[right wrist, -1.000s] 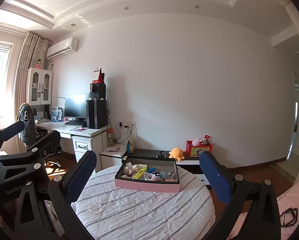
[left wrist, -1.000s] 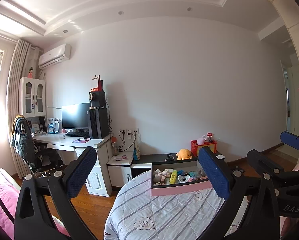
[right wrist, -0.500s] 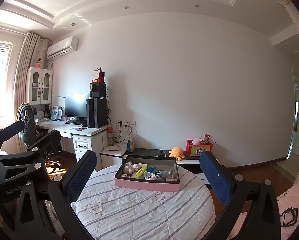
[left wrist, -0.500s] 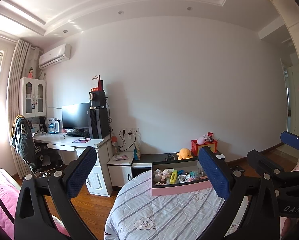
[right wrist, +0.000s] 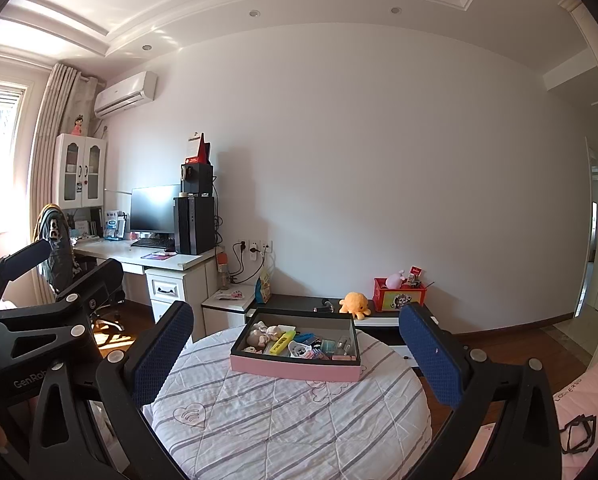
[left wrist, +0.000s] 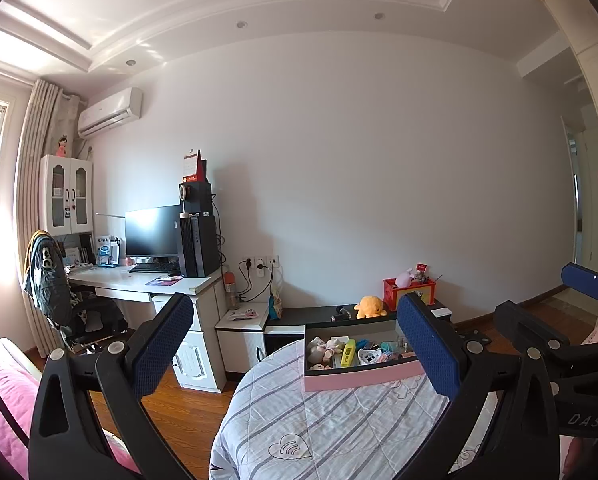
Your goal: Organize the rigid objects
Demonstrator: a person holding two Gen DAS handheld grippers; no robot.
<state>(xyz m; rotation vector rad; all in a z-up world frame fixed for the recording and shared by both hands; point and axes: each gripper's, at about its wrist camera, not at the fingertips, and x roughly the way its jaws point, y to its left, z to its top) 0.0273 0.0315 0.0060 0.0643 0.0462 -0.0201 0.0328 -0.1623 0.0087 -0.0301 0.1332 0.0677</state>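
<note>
A pink-sided box [right wrist: 295,370] with a dark inside stands at the far side of a round table [right wrist: 283,432] under a striped quilted cover. Several small items fill it, among them a yellow marker [right wrist: 281,346] and a pale plush toy [right wrist: 259,336]. The same box [left wrist: 359,376] shows in the left wrist view, partly behind the right finger. My left gripper [left wrist: 295,348] and my right gripper [right wrist: 295,352] both hover open and empty on the near side of the table, well short of the box. The left gripper's body [right wrist: 39,320] shows at the left of the right wrist view.
A white desk [right wrist: 159,258] with a monitor and a black computer tower stands at the left wall. A low dark cabinet [right wrist: 299,304] behind the table carries an orange plush toy [right wrist: 353,304] and a red box [right wrist: 399,298]. A pink cushion [right wrist: 587,404] lies at the right.
</note>
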